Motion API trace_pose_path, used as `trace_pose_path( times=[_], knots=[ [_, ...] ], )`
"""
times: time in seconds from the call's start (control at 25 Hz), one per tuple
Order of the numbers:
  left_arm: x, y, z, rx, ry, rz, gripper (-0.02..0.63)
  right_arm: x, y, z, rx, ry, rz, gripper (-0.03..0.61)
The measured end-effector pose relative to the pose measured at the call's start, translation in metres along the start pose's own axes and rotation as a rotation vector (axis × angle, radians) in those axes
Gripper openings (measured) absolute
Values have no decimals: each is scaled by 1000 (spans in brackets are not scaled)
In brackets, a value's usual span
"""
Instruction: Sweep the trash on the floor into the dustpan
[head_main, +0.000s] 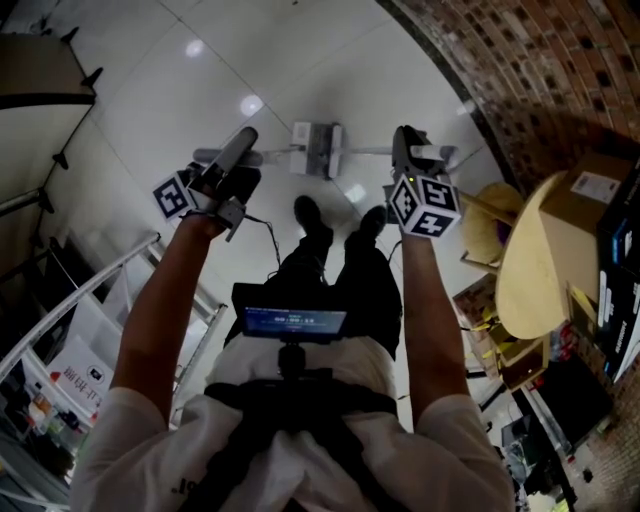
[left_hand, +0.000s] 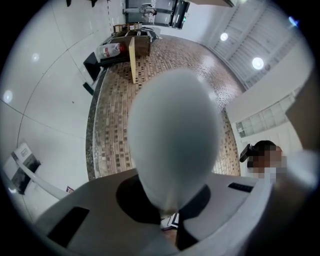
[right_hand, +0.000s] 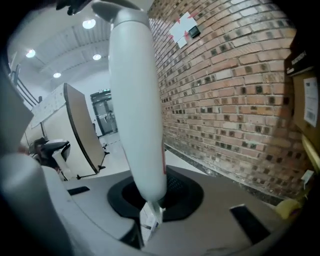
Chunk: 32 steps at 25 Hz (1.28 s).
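Where the big white floor (head_main: 150, 80) meets the brick wall (head_main: 540, 60), a round table (head_main: 540, 260) stands on the right. The pale dustpan (head_main: 318, 150) sits on the floor just past the shoes (head_main: 310, 215). The left gripper (left_hand: 167, 215) squeezes a grey handle (left_hand: 172, 135). The right gripper (right_hand: 150, 220) squeezes a white handle (right_hand: 136, 100).

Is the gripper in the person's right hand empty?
No, the right gripper is shut on a smooth white round handle that rises between its jaws.
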<state>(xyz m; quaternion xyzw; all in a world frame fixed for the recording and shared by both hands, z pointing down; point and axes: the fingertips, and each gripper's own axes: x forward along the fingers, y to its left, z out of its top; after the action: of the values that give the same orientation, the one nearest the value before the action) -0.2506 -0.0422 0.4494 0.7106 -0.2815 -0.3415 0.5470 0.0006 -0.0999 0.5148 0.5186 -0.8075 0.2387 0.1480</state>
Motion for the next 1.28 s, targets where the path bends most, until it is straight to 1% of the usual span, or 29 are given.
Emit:
trace_pose_path(
  times=[0.08, 0.16, 0.28, 0.4, 0.52, 0.64, 0.92, 1.12, 1.28],
  knots=[
    [-3, -2, 5, 3, -18, -7, 0, -6, 2, 7, 7, -14, 6, 32],
    [-7, -7, 11, 8, -47, -21, 0, -14, 5, 18, -19, -33, 9, 29],
    [-8, -16, 17, 22, -77, -42, 2, -25, 8, 45, -90, -68, 14, 28],
    [2, -20, 17, 36, -96, -52, 3, -32, -4, 72, -179, -87, 8, 26],
    [18, -22, 14, 45, -109, -64, 3, -33, -36, 87, -258, -75, -11, 26],
    [40, -24, 9, 34, -125, -79, 3, -32, -80, 96, -326, -52, -49, 26],
    [108, -18, -23, 11, -120, -74, 2, -20, -179, 109, -477, 36, -120, 26],
    [168, -9, -48, 21, -86, -62, 2, -8, -231, 116, -533, 82, -149, 25],
    [206, -4, -68, 23, -46, -57, 2, -5, -262, 97, -541, 144, -165, 25]
  ],
)
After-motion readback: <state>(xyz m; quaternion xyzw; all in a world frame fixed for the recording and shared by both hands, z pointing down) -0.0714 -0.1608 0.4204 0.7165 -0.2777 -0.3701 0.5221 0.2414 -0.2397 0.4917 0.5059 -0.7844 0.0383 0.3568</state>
